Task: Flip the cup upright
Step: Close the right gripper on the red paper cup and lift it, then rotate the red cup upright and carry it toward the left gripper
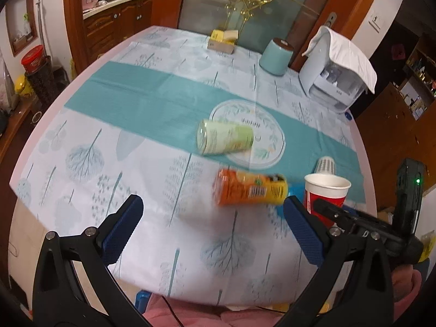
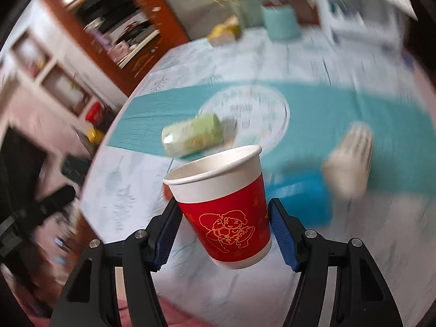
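Note:
A red and white paper cup (image 2: 226,212) with a gold cartoon print is held between the blue pads of my right gripper (image 2: 222,230), mouth up and tilted a little to the left, above the table. The same cup (image 1: 325,193) shows at the right of the left wrist view, with the right gripper's black body (image 1: 362,224) in front of it. My left gripper (image 1: 212,223) is open and empty over the tablecloth, near the table's front edge.
An orange can (image 1: 249,188) and a pale green can (image 1: 224,136) lie on their sides mid-table, the green one on a round mat (image 1: 268,147). A ribbed white cup (image 2: 351,160) lies near a blue object (image 2: 302,193). A teal canister (image 1: 275,57), tissue box (image 1: 222,41) and covered white appliance (image 1: 335,73) stand at the back.

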`<state>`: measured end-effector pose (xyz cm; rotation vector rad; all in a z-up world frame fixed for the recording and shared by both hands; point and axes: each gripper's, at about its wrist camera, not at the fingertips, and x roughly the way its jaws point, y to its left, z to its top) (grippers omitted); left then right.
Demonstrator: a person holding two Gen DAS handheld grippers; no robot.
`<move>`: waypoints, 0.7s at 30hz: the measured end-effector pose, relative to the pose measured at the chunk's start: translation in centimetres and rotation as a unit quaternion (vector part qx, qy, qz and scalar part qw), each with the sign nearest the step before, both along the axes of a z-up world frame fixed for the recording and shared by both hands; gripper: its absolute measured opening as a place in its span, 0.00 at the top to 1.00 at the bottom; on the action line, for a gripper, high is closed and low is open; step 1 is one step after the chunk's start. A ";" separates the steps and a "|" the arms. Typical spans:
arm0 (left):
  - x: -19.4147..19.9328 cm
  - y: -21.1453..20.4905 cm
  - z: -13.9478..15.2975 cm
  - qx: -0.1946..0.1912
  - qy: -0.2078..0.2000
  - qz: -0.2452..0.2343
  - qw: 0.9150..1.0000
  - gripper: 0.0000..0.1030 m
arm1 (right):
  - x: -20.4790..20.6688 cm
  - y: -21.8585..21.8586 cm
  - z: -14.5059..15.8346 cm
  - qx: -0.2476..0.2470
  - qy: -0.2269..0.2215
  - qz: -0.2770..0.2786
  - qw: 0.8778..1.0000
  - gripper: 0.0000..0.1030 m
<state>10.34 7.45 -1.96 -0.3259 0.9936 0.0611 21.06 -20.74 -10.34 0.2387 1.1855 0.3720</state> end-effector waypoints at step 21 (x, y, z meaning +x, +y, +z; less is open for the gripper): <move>-0.5 -1.9 -5.2 0.017 0.113 -0.038 0.993 0.01 | -11.2 -2.4 -11.7 0.138 0.261 -0.154 0.943 0.35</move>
